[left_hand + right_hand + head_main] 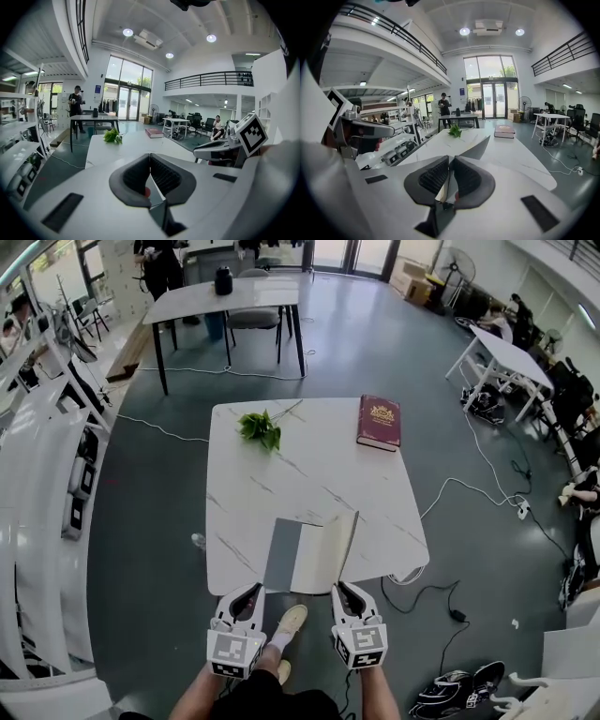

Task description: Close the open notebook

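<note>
Flat grey notebook, cream page raised, veined marble table

notebook: grey cover, cream pages | book: maroon | table: white, veined | sprig: green

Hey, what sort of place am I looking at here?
Probably an open-plan lab or workshop hall: plain tables, loose cables on the floor, a mezzanine railing above, and tall glass doors at the far end.
</note>
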`<state>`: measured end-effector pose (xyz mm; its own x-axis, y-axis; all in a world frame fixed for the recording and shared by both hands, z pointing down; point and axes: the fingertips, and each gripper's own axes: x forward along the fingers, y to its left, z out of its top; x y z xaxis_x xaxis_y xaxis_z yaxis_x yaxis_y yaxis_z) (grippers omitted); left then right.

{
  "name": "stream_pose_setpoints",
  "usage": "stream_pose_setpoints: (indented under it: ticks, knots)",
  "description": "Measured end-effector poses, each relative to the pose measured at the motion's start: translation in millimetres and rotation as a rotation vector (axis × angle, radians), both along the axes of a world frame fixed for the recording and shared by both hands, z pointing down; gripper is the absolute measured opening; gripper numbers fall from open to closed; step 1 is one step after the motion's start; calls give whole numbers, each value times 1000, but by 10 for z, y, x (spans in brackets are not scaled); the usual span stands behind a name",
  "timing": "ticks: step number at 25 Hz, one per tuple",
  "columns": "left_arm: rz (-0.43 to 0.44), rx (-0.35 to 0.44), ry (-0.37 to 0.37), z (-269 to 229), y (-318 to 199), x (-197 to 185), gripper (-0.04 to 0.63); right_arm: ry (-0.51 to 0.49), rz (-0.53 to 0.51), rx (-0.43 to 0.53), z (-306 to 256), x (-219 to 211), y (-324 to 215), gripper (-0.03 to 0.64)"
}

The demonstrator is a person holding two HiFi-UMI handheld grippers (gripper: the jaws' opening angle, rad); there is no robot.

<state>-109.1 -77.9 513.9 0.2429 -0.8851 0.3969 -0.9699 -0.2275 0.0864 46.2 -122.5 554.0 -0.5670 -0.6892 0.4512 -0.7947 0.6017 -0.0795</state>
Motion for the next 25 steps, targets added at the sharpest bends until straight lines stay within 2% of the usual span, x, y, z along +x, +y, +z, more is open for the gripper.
stream_pose_setpoints:
  ticks: [25]
  knots:
    - [-94, 10, 12, 8, 212, -491, 25, -4, -124, 29, -49, -794, 120, 55]
